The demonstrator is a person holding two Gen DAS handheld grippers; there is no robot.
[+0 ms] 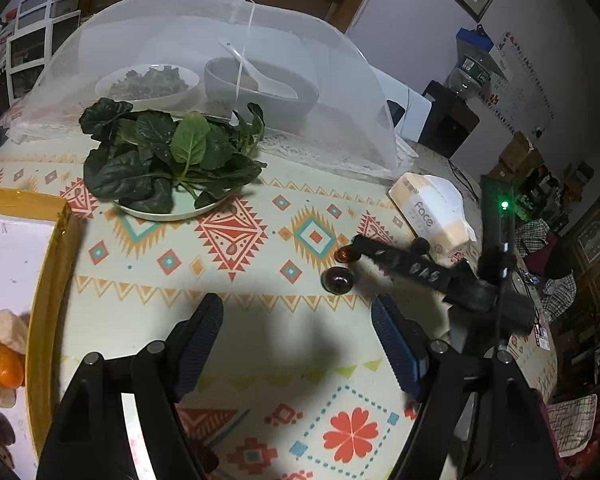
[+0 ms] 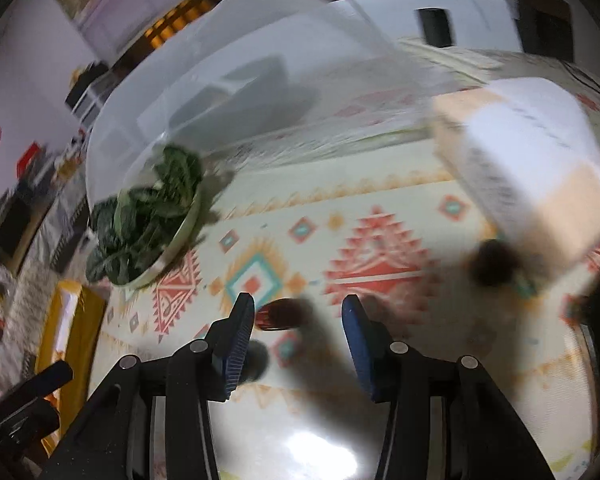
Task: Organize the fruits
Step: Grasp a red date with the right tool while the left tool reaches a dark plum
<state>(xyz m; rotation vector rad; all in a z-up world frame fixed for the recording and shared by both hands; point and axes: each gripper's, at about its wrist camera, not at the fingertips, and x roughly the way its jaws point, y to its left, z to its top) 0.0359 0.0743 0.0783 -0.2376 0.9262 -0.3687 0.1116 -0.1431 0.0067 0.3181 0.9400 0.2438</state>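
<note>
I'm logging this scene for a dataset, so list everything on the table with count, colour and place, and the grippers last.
Dark round fruits: two, reddish-brown and near-black, on the tablecloth by the right gripper's fingers.
Orange segments: two, orange, in the tray.
Banana slices: about three, pale, in the tray.
Tray: one, yellow rim, left edge.
Plate of leafy greens: one, dark green on white, centre back.
Mesh food cover: one, white, over two dishes behind.
Tissue pack: one, white and beige, right.
Tablecloth: one, cream, patterned.
Left gripper: open, empty.
Right gripper: open, over the reddish-brown fruit.
</note>
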